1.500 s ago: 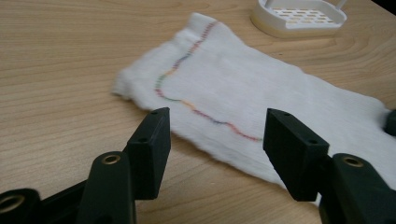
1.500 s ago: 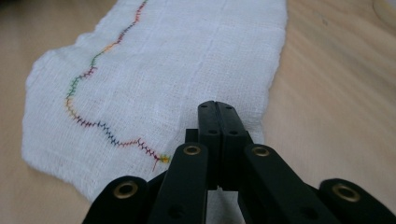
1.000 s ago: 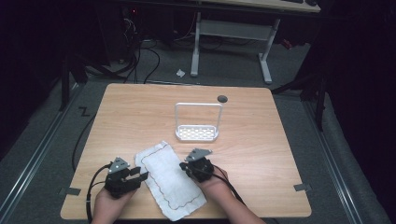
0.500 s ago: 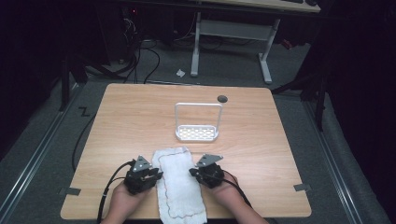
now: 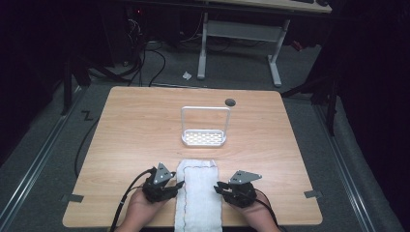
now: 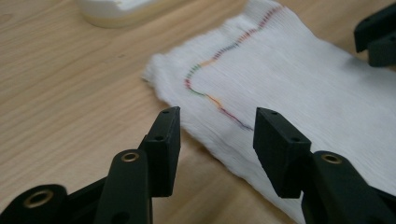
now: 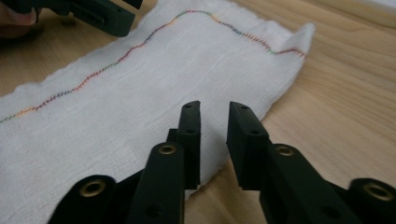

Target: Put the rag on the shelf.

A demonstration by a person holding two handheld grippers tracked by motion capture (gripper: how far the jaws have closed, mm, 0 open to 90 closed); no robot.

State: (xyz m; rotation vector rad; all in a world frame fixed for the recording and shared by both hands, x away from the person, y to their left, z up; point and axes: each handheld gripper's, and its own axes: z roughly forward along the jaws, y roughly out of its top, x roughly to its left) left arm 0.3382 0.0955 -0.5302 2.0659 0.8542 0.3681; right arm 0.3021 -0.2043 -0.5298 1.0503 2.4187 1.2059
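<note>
since half a second ago little has shifted – both grippers sit at much the same spots beside the cloth, and the cloth lies as straight as it did then, whereas a full second ago it lay slanted with the hands farther left. the wooden table carries everything, and the white cloth lies on its near edge as a long strip running away from the person, its near end reaching the table's front edge and a thin multicoloured stitch line running down its left side. beyond the cloth's far end, apart from it, stands a white rack with a perforated base and a tall wire frame, and past that a small dark hole in the tabletop. the left gripper rests at the cloth's left edge, the person's hand behind it; in the left gripper view its jaws stand well apart, released, straddling the cloth's hem with nothing between them. the right gripper sits at the cloth's right edge – in the right gripper view its jaws are spread by a narrow gap, hovering over the hem and pinching nothing. the two grippers face each other across the cloth's width.
</note>
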